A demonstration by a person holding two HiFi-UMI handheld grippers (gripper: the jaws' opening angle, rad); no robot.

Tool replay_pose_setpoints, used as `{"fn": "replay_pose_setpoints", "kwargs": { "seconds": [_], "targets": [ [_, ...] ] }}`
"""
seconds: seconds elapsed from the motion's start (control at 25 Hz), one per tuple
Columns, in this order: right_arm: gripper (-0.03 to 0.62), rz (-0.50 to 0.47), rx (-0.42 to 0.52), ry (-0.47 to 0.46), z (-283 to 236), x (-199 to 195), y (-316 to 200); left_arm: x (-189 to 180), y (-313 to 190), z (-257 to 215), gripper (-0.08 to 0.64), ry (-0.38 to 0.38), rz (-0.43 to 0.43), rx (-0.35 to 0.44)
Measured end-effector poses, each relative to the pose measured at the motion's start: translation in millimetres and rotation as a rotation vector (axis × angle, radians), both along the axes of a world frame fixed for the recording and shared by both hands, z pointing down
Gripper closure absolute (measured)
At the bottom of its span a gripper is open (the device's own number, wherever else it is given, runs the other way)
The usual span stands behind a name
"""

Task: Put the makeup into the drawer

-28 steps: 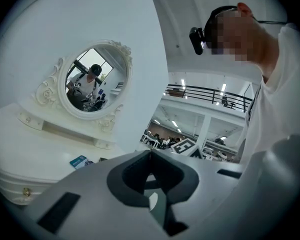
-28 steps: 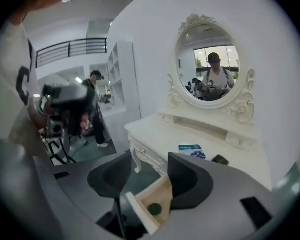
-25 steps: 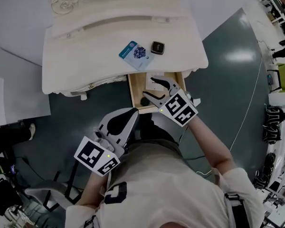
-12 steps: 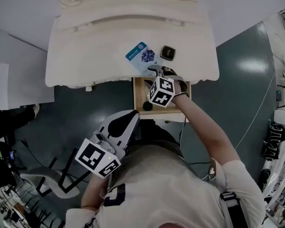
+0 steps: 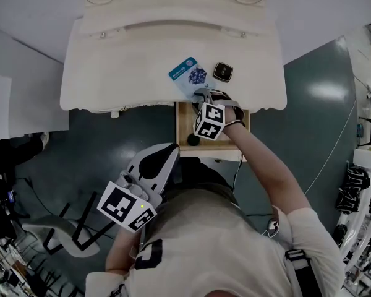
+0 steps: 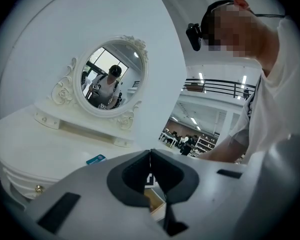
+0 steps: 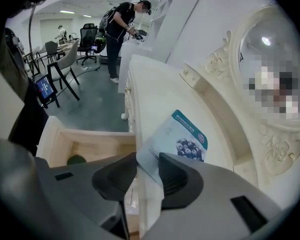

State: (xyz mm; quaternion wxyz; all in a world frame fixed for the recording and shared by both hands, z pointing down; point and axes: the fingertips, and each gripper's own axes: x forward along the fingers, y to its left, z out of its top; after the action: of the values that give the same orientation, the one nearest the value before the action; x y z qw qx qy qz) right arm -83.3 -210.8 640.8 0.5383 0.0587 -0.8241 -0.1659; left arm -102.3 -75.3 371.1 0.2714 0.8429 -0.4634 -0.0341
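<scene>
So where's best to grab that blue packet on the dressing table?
By its near corner: the packet lies flat and thin on the table, and that corner seems to jut past the front edge above the open drawer. Come from the drawer side, one jaw over, one under.

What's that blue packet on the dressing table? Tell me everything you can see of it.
The packet is a thin, flat, glossy sachet, pale with a teal band and a picture of dark berries; its print is too small to read. It lies askew on the white dressing table, one corner jutting past the front edge above the open drawer. The right claw straddles that corner; its jaws have just been closing but are not clearly pinching it.
</scene>
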Motion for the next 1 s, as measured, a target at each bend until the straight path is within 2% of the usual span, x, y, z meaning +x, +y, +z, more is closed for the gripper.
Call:
{"fn": "replay_pose_setpoints", "kwargs": {
  "seconds": [0.08, 0.16, 0.24, 0.44, 0.8, 1.0],
  "targets": [
    [0.472, -0.002, 0.003, -0.003, -2, -1, 4, -6, 5, -1, 0.502, 0.002, -0.003, 0.005],
    [0.544, 0.013, -0.008, -0.014, -5, -2, 8, -12, 11, -1, 0.502, 0.004, -0.004, 0.01],
    [0.561, 0.031, -0.024, -0.009, -7, 0, 12, -17, 17, -2, 0.502, 0.005, -0.004, 0.016],
    [0.566, 0.076, -0.009, -0.013, -17, 4, 24, -31, 37, -7, 0.502, 0.014, -0.006, 0.04],
    [0.566, 0.2, 0.002, -0.154, -79, -11, 52, -50, 72, -14, 0.502, 0.023, 0.032, 0.077],
    [0.566, 0.276, 0.01, -0.214, -112, -6, 75, -54, 93, -22, 0.503, 0.03, 0.073, 0.104]
  ]
}}
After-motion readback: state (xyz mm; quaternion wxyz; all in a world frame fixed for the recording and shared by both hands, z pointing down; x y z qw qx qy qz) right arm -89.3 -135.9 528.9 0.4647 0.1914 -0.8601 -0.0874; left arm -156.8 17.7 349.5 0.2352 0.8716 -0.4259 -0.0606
